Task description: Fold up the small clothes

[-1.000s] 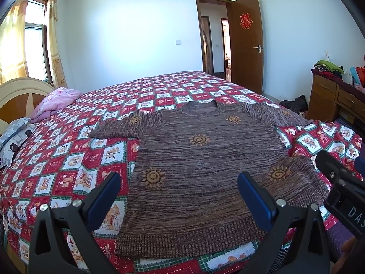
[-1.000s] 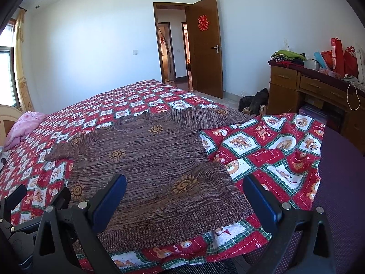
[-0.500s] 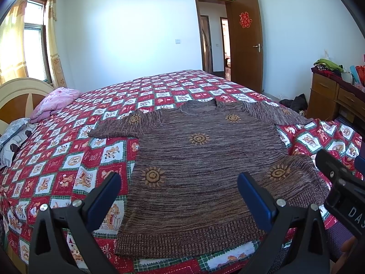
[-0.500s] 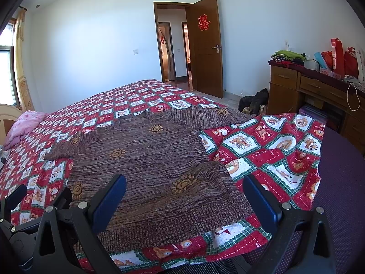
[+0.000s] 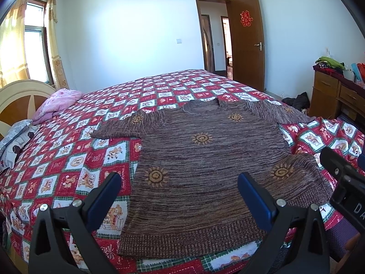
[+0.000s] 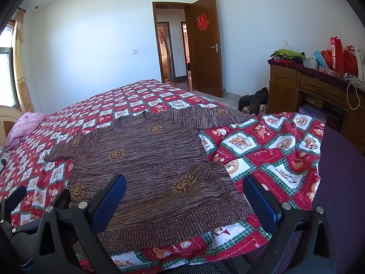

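Both grippers, left gripper (image 5: 179, 188) and right gripper (image 6: 183, 189), hover spread above the brown sweater's (image 5: 205, 159) hem, sweater flat on the quilt (image 5: 75, 159); risk: pads pinch quilt with the knit.

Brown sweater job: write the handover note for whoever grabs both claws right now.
Left claw: open, empty, hovering above the hem.
Right claw: open, empty, above the near right part of the hem.
Brown sweater: flat on the patchwork bedspread, both sleeves spread out, neck away from you. Its right sleeve reaches the bed's edge.
Done: laid out only; no fold made.
Left: fold sleeves in, then fold the body.
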`<state>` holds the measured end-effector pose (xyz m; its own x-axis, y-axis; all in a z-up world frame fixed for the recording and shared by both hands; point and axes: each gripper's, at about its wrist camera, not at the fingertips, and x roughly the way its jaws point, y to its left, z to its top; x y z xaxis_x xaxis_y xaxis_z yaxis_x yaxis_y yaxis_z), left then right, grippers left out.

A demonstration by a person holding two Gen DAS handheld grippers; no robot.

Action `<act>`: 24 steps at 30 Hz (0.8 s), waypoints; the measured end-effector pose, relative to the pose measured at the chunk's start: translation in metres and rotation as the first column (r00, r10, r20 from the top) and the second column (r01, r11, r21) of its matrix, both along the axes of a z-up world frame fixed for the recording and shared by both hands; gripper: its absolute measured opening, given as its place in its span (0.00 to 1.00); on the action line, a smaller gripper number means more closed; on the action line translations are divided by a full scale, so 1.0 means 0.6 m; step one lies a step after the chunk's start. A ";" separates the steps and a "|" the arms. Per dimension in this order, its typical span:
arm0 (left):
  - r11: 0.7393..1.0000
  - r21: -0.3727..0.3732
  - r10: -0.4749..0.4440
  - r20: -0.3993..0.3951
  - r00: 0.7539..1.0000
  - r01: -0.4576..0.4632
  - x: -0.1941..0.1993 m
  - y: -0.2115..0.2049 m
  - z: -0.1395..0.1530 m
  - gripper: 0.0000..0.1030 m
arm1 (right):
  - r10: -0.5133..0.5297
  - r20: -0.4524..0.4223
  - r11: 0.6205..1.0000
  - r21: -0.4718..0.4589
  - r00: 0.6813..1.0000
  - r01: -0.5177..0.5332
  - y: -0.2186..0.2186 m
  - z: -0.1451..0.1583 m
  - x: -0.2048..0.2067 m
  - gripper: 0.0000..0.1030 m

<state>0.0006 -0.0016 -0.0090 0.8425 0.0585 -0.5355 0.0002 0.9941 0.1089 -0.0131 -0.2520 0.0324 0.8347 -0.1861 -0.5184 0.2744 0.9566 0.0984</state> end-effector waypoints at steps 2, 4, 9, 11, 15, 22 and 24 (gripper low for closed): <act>1.000 0.007 0.006 -0.002 1.000 -0.006 0.002 0.001 0.000 1.00 | 0.001 -0.001 1.000 0.000 1.000 -0.001 0.000 0.000 0.000 0.99; 1.000 0.006 0.009 -0.007 1.000 -0.009 0.004 0.002 0.000 1.00 | 0.002 -0.002 1.000 -0.001 1.000 -0.002 0.000 0.000 0.000 0.99; 1.000 0.007 0.012 -0.006 1.000 -0.012 0.005 0.003 0.001 1.00 | 0.002 -0.003 1.000 0.000 1.000 -0.002 -0.001 0.000 0.001 0.99; 1.000 0.006 0.011 -0.007 1.000 -0.011 0.005 0.003 0.001 1.00 | 0.002 -0.004 1.000 0.002 1.000 -0.002 0.000 0.000 0.001 0.99; 1.000 0.007 0.012 -0.006 1.000 -0.012 0.004 0.003 0.001 1.00 | 0.003 -0.005 1.000 0.003 1.000 -0.003 0.000 0.000 0.001 0.99; 1.000 0.006 0.011 -0.007 1.000 -0.011 0.005 0.003 0.001 1.00 | 0.004 -0.005 1.000 0.001 1.000 -0.004 0.000 0.000 0.001 0.99; 1.000 0.006 0.012 -0.006 1.000 -0.012 0.005 0.003 0.001 1.00 | 0.004 -0.004 1.000 0.001 1.000 -0.004 0.000 0.000 0.001 0.99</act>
